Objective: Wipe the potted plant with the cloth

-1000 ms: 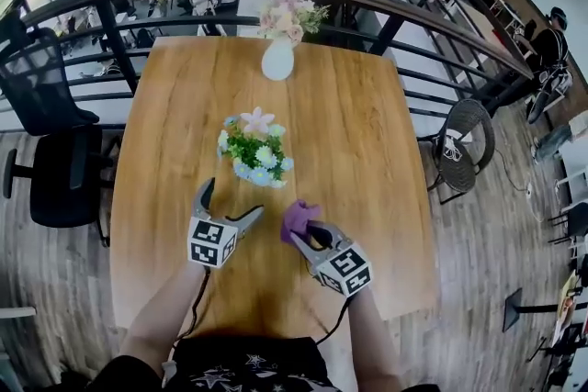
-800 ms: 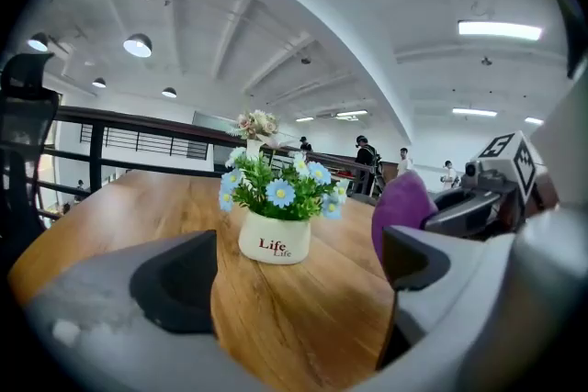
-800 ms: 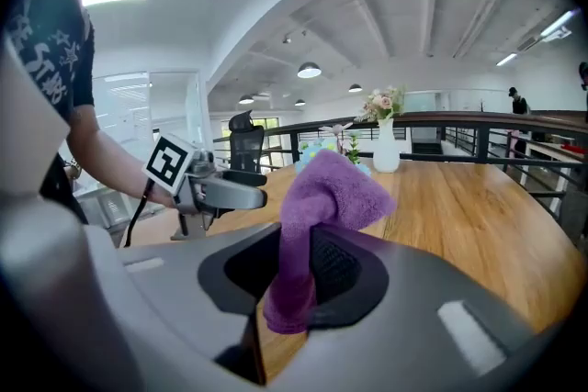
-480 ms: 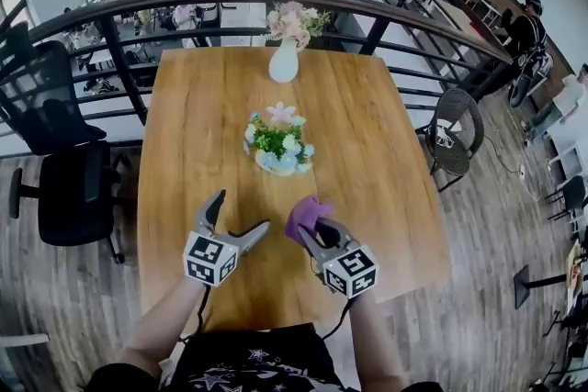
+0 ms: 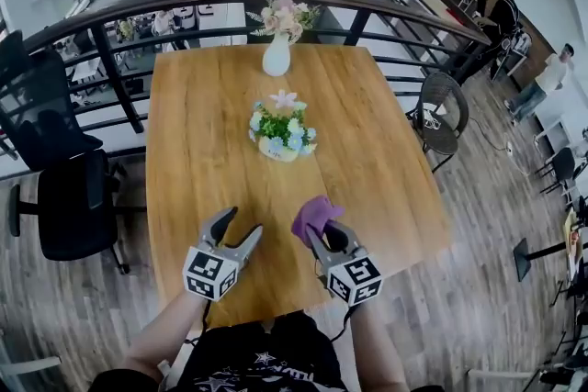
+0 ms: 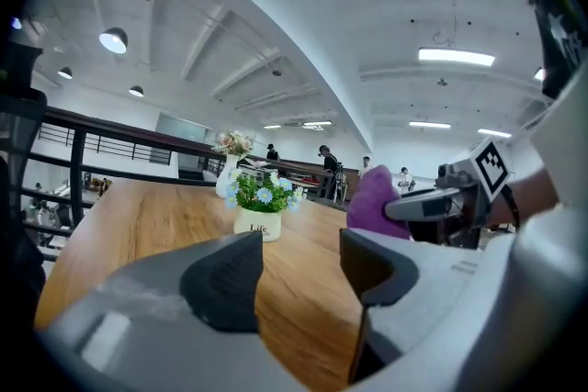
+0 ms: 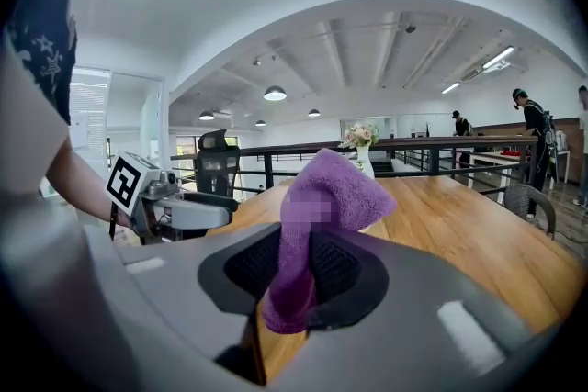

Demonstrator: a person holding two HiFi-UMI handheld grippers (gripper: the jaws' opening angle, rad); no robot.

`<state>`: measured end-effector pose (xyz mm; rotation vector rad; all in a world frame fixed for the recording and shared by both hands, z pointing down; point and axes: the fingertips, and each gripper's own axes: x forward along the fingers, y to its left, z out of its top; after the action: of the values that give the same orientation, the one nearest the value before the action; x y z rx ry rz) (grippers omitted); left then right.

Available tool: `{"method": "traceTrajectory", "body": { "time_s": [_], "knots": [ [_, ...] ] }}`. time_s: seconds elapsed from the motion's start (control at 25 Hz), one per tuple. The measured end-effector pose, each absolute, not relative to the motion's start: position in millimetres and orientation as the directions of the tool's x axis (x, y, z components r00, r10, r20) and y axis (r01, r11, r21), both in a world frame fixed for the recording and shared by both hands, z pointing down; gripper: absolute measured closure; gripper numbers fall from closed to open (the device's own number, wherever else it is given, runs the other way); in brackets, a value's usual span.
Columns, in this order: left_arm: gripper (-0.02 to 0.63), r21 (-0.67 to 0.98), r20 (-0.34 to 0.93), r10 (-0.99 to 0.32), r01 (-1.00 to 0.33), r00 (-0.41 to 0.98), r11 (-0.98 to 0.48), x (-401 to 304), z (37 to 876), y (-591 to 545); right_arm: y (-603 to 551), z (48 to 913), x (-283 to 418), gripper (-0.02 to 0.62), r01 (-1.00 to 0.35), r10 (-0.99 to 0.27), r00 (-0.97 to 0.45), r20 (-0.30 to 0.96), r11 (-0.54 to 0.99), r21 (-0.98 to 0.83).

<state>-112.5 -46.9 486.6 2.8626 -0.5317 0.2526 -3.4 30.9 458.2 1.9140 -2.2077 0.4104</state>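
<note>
Your right claw (image 7: 294, 266) pinches the cloth (image 7: 335, 193), your empty left claw (image 6: 299, 245) has just been closing halfway, and the small potted plant (image 5: 281, 131) mid-bench (image 5: 197, 151) could tip if you wipe hard.

Your grey two-jaw left gripper (image 5: 239, 225) has just been closing partway on nothing; your matching right gripper (image 5: 323, 234) pinches the purple fuzzy cloth (image 5: 313, 215).

The potted plant (image 5: 282, 135), blue and white flowers in a cream pot, stands upright mid table (image 5: 188, 162); my right gripper (image 5: 320, 234) pinches the bunched purple cloth (image 5: 314, 214).
</note>
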Motion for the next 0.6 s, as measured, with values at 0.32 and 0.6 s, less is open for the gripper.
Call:
{"method": "traceTrajectory", "body": {
  "time_s": [0.32, 0.6],
  "knots": [
    [0.544, 0.147, 0.193, -0.336, -0.366, 0.922, -0.919, -126.3, 483.1, -20.2, 64.7, 461.5, -10.2, 0.514, -0.990, -0.935, -0.119, 0.333, 0.084, -0.116],
    [0.604, 0.153, 0.200, -0.333, -0.365, 0.921, -0.918, -124.0, 475.9, 21.1, 102.9, 456.2, -17.3, 0.514, -0.986, -0.945, -0.108, 0.310, 0.062, -0.155]
  ]
}}
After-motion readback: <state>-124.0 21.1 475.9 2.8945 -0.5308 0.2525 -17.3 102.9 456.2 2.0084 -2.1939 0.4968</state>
